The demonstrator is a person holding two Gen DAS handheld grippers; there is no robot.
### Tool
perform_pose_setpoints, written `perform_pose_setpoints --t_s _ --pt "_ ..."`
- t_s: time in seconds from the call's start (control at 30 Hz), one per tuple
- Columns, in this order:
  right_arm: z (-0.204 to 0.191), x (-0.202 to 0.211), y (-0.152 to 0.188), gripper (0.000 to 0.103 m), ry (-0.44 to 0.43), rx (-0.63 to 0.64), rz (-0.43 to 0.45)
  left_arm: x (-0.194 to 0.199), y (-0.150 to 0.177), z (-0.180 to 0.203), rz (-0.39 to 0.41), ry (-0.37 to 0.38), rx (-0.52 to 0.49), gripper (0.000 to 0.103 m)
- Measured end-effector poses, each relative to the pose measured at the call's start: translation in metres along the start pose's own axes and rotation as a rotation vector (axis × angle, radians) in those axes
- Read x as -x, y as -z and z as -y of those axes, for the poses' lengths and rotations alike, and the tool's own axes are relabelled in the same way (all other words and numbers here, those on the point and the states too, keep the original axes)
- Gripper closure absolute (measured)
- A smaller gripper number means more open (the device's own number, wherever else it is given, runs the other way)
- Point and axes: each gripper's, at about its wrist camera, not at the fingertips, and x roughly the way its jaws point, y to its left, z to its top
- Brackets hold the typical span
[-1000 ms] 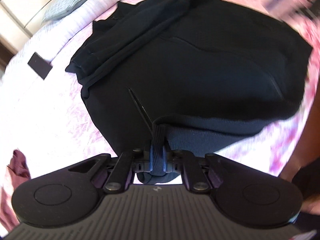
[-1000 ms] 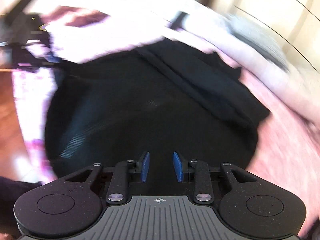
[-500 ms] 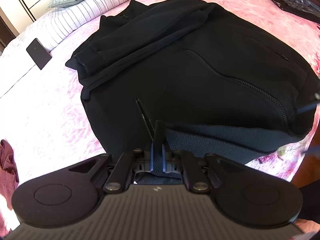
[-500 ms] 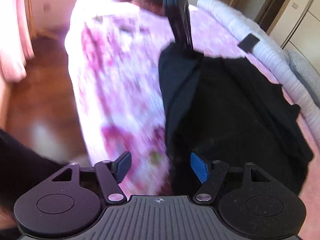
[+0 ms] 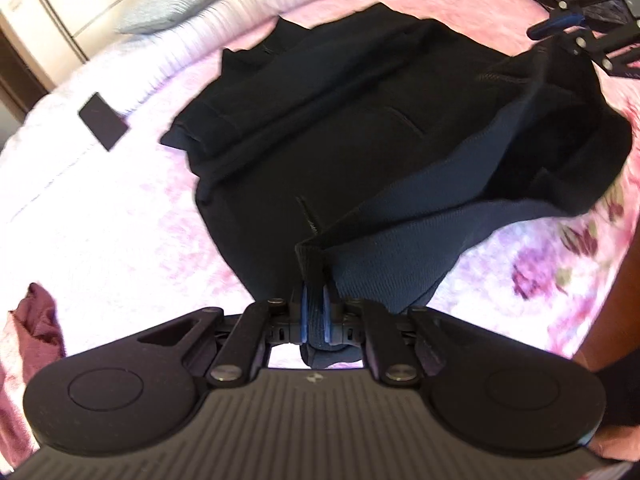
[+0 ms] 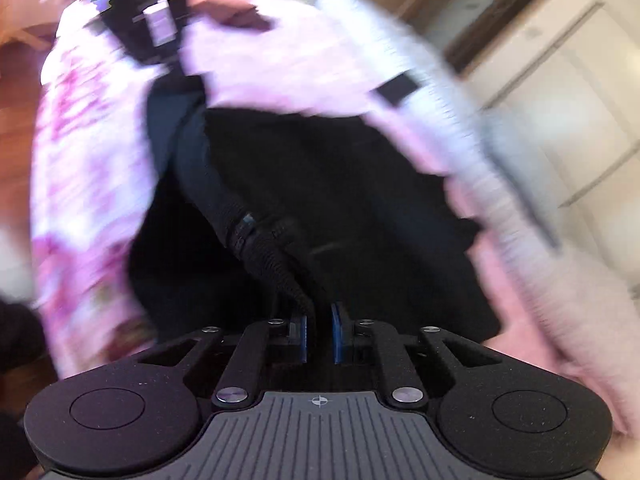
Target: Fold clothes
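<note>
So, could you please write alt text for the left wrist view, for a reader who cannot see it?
The left tongs are shut on the ribbed hem of a black jacket, lifting it off a pink floral bedspread. The right tongs hold the hem's far corner at top right; a dark flat card lies nearby.

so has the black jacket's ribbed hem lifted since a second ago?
Yes. The black jacket's ribbed hem now rises off the pink floral bedspread, stretched between left claw and right claw.
</note>
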Motion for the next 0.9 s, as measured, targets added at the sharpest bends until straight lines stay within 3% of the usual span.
perform_pose_setpoints --t_s 0.07,0.23,0.37,0.5,0.57,0.6,0.63,0.7,0.8,0.9 --pt "0.0 -0.01 -0.001 0.095 0.007 0.007 -0.01 -0.002 0.002 0.002 -0.006 -0.003 -0.009 0.096" --pt "-0.038 -0.043 0.021 0.094 -0.091 0.08 -0.075 -0.011 0.015 0.015 -0.042 0.005 -0.068 0.096" --pt "-0.072 -0.037 0.045 0.094 -0.183 0.127 -0.098 -0.017 0.028 0.024 -0.068 0.015 -0.08 0.096" --pt "-0.092 -0.023 0.065 0.094 -0.163 0.153 -0.119 -0.022 0.033 0.023 -0.076 0.017 -0.065 0.096" --pt "-0.102 -0.013 0.074 0.085 -0.139 0.151 -0.13 -0.023 0.03 0.021 -0.071 0.016 -0.055 0.096" --pt "-0.106 -0.009 0.079 0.071 -0.136 0.153 -0.131 -0.023 0.028 0.019 -0.065 0.014 -0.053 0.096" --pt "-0.11 -0.004 0.084 0.048 -0.132 0.155 -0.131 -0.023 0.026 0.018 -0.06 0.013 -0.051 0.096" --pt "-0.119 -0.003 0.092 0.026 -0.106 0.165 -0.126 -0.025 0.021 0.014 -0.052 0.011 -0.044 0.096" --pt "-0.124 -0.013 0.098 0.026 -0.059 0.163 -0.129 -0.027 0.016 0.012 -0.046 0.005 -0.054 0.096" --pt "-0.114 -0.021 0.095 0.026 -0.075 0.128 -0.11 -0.029 0.016 0.012 -0.044 -0.002 -0.075 0.096"
